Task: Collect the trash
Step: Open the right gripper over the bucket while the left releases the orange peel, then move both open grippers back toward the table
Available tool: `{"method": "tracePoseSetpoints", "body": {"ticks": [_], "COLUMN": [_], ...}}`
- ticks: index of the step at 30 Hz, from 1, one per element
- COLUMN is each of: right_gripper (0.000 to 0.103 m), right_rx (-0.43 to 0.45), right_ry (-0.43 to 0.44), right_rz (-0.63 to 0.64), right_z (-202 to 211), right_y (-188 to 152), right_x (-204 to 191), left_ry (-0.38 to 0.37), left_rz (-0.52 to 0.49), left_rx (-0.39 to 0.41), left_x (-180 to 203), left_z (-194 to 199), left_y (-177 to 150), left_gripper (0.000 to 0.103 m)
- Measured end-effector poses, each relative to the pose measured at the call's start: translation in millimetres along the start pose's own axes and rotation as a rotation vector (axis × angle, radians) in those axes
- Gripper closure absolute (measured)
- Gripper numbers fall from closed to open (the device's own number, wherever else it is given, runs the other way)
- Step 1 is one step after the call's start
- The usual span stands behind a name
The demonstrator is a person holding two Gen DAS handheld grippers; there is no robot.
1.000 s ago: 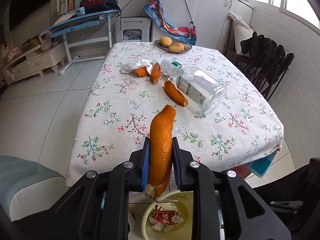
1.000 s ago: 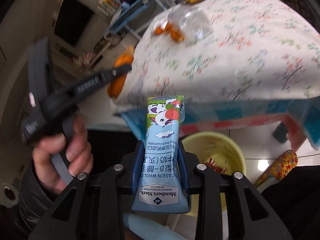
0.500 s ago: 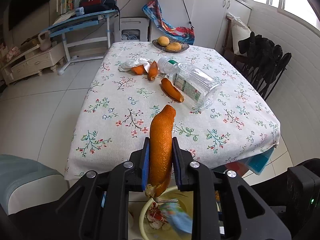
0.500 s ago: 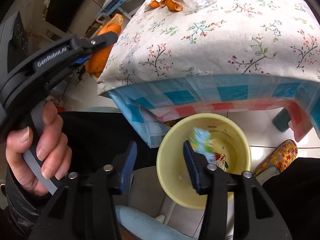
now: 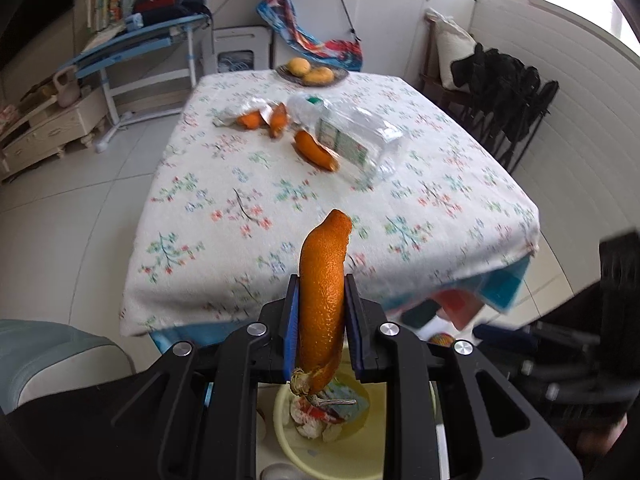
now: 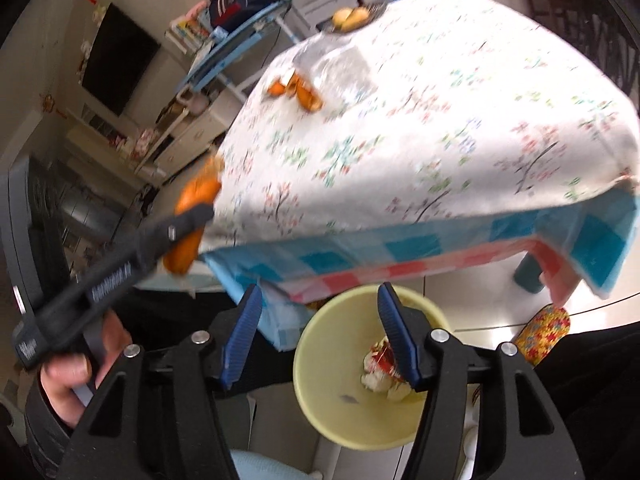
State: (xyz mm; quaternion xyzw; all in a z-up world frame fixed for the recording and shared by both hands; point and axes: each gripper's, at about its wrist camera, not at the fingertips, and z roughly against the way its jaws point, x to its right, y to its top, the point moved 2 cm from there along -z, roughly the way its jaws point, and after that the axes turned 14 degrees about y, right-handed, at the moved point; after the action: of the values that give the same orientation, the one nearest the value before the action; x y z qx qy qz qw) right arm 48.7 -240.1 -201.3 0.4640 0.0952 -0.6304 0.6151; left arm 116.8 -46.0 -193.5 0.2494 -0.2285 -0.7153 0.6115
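Note:
My left gripper (image 5: 321,284) is shut on a long strip of orange peel (image 5: 322,292), held above the yellow bin (image 5: 320,454) that stands on the floor below the table's near edge. In the right wrist view my right gripper (image 6: 320,300) hangs over the same bin (image 6: 320,400); its jaws are opening and nothing is between them. Crumpled wrappers and a milk carton lie in the bin. The left gripper with the peel (image 6: 192,224) shows at the left of that view. More orange peels (image 5: 316,150) and a clear plastic bottle (image 5: 352,136) lie on the table.
A flowered cloth covers the table (image 5: 240,200), with a checked cloth hanging below its edge. A plate of fruit (image 5: 312,72) sits at the far end. A chair draped with black clothing (image 5: 504,92) stands at the right. A light blue seat (image 5: 48,356) is at the lower left.
The right gripper let go of the blue milk carton, which fell into the bin, and its jaws have spread wider. The left gripper has drawn back from the table with the peel.

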Motion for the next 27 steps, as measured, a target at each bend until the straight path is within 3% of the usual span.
{"method": "tracePoseSetpoints", "body": {"ticks": [10,15,18,22,27], "right_gripper": [0.042,0.038,0.037,0.035,0.033], "right_rx": [0.081,0.098,0.107,0.118,0.128], "right_ry": [-0.027,-0.037,-0.039,-0.048,-0.06], "right_rz": [-0.022,-0.021,-0.027,-0.034,-0.035], "right_z": [15.3,18.8,21.1,24.0,25.4], "right_y": [6.7,7.1,7.6,8.2,8.8], "right_x": [7.9,7.3,9.2,11.7,13.1], "left_ry": [-0.068,-0.068,-0.057,-0.027,0.011], "left_rz": [-0.089,-0.199,-0.245,-0.247,-0.186], "left_rx": [-0.094,-0.194,-0.248,-0.233,-0.182], "left_x": [16.4,37.3,45.0,44.7,35.4], "left_z": [4.3,-4.8,-10.6,-8.1,-4.8], "left_y": [-35.8,-60.9,-72.5,-73.0,-62.3], "left_gripper": [0.083,0.083,0.077,0.044,0.028]}}
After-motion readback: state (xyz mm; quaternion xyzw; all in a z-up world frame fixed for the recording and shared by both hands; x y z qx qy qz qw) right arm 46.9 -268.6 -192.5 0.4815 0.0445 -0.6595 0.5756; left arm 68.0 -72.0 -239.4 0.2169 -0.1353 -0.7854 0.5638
